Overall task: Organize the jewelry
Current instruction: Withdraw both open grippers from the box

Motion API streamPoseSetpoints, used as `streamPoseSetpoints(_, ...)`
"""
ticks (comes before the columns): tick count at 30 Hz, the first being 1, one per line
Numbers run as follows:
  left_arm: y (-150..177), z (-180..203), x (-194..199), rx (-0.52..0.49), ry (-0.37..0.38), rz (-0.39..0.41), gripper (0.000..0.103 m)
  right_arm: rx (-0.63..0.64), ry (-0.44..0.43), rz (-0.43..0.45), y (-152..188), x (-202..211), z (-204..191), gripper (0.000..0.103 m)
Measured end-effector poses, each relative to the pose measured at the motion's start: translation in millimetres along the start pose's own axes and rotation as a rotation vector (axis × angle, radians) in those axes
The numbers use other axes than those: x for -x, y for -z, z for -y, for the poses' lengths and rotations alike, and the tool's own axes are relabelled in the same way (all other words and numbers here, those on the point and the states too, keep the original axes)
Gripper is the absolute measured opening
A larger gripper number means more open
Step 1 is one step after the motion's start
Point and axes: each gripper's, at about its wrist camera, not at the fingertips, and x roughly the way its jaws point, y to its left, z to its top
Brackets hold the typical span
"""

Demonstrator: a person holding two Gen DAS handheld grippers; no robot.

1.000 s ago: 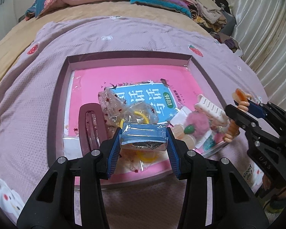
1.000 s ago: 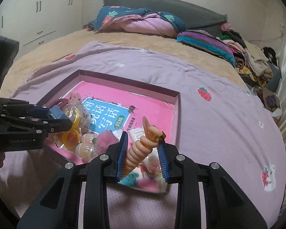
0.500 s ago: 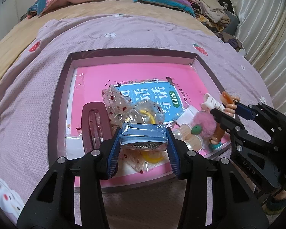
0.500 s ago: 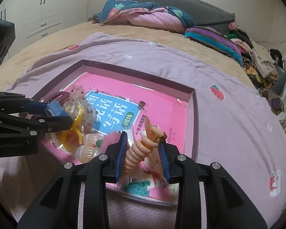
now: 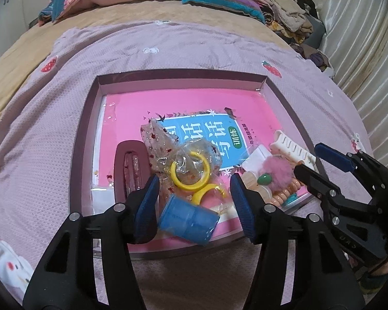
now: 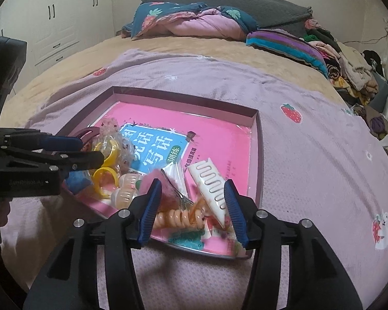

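While your left gripper (image 5: pixel 195 201) and right gripper (image 6: pixel 192 209) gape wide, blue packet (image 5: pixel 187 219) and coil tie (image 6: pixel 178 217) lie in the tray (image 5: pixel 77 170).

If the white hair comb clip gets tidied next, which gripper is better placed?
Right. The right gripper is open with the white comb clip between its fingers; the open left gripper sits over the blue packet.
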Motion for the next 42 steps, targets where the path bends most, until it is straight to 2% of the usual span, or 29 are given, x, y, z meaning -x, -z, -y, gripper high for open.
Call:
streamPoseSetpoints(10, -3.7, 5.2, 19.5, 0.003, -0.001, 0.030, 0.064, -0.032, 0.010, 0.026, 3.5, 18.9, 6.0, 0.063)
streamPoseSetpoints(18, -4.7, 11.5, 43.4, 0.000, -0.010, 0.072, 0.083, -0.045, 0.027, 0.062, 3.6, 42.4, 9.6, 0.068)
streamPoseSetpoints(21, -3.6, 15.6, 53.1, -0.004, -0.017, 0.090, 0.092, -0.047, 0.041, 0.085, 3.4, 55.2, 10.0, 0.077)
streamPoseSetpoints(24, -2.2, 18.7, 64.2, -0.008, -0.020, 0.108, 0.093, -0.053, 0.045, 0.105, 3.1, 65.7, 10.9, 0.080)
streamPoseSetpoints(28, -0.3, 22.0, 78.6, -0.012, -0.018, 0.131, 0.093, -0.070, 0.048, 0.137, 3.9, 83.9, 11.9, 0.091)
streamPoseSetpoints(42, 22.8, 33.3, 120.8, -0.020, -0.033, 0.209, 0.093, -0.093, 0.052, 0.209, 17.4, 135.0, 10.1, 0.097)
